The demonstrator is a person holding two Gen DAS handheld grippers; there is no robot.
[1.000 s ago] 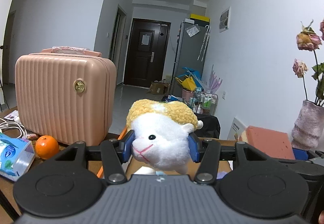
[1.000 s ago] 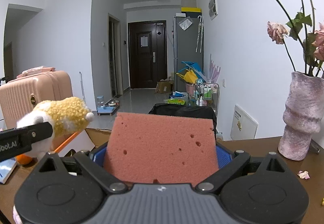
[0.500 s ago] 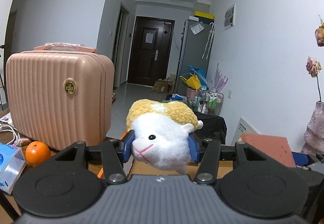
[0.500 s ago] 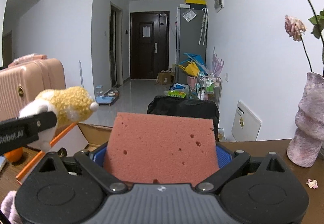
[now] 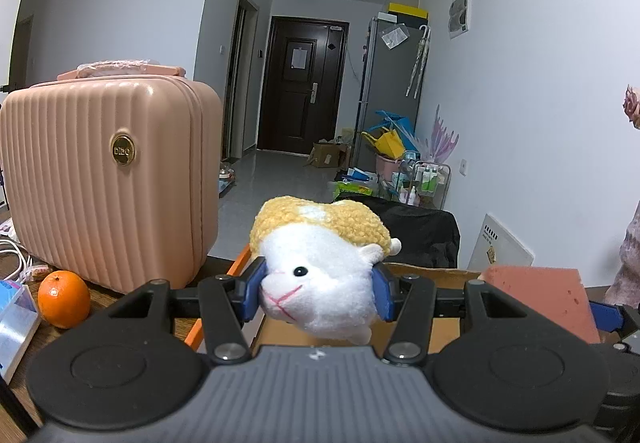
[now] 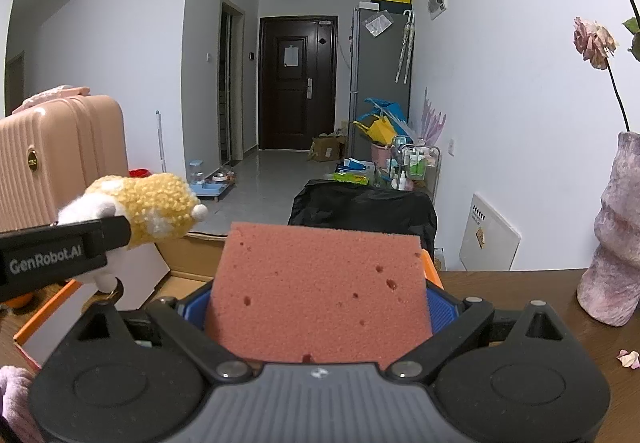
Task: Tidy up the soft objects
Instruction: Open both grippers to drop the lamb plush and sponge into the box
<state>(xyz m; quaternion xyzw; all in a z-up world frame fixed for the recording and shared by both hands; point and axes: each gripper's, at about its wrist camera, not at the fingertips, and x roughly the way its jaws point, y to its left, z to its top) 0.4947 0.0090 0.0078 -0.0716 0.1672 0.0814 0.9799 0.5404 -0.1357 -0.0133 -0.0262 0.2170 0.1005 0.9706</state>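
A white plush sheep (image 5: pixel 320 283) with a yellow woolly back is squeezed between the blue pads of my left gripper (image 5: pixel 318 293), which is shut on it. In the right wrist view the same plush sheep (image 6: pixel 152 211) hangs at the left above an open cardboard box (image 6: pixel 192 267) with an orange edge. My right gripper (image 6: pixel 318 307) is shut on a pink sponge block (image 6: pixel 320 291), which stands upright and hides most of the box. The sponge block (image 5: pixel 540 295) also shows at the right of the left wrist view.
A pink ribbed suitcase (image 5: pixel 104 179) stands at the left with an orange (image 5: pixel 63 299) and a blue packet (image 5: pixel 14 319) in front. A purple vase (image 6: pixel 616 235) with dried roses stands on the wooden table (image 6: pixel 520 287) at the right. A pale pink soft item (image 6: pixel 16 399) lies bottom left.
Both grippers have moved forward and a little down toward the box, each keeping its load. The suitcase and the vase have slid outward in the views.
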